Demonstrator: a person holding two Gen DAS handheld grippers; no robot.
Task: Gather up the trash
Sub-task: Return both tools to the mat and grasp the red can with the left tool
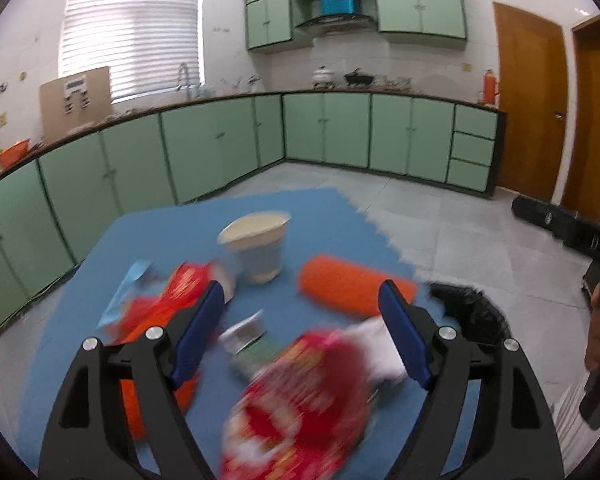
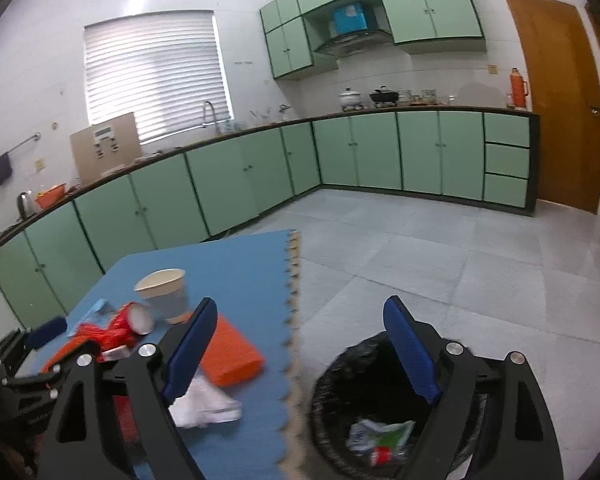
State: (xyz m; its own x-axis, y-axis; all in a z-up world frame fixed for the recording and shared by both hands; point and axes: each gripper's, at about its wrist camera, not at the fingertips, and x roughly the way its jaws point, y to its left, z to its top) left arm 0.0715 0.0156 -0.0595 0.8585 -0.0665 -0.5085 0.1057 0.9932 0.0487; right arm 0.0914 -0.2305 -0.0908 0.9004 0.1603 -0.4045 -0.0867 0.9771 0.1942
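Trash lies on a blue foam mat point(image 1: 324, 216): a paper cup point(image 1: 258, 248), an orange box point(image 1: 352, 290), crumpled red wrappers point(image 1: 160, 308), a blue wrapper point(image 1: 126, 292), a small green-and-white carton point(image 1: 248, 344) and white tissue point(image 1: 380, 344). My left gripper point(image 1: 302, 290) is open above them. A blurred red wrapper point(image 1: 300, 408) shows low between its fingers, untouched by the pads. My right gripper point(image 2: 300, 304) is open and empty over the mat's edge and a bin lined with a black bag point(image 2: 340, 380). A green-and-white wrapper point(image 2: 384, 436) lies inside the bin. The cup point(image 2: 166, 292) and orange box point(image 2: 232, 352) sit to its left.
Green base cabinets point(image 2: 240, 176) run along the far walls under a worktop with a sink and pots. Grey tiled floor point(image 2: 440, 248) spreads right of the mat. Wooden doors point(image 2: 560, 100) stand at far right. The bin point(image 1: 476, 312) sits just off the mat's right edge.
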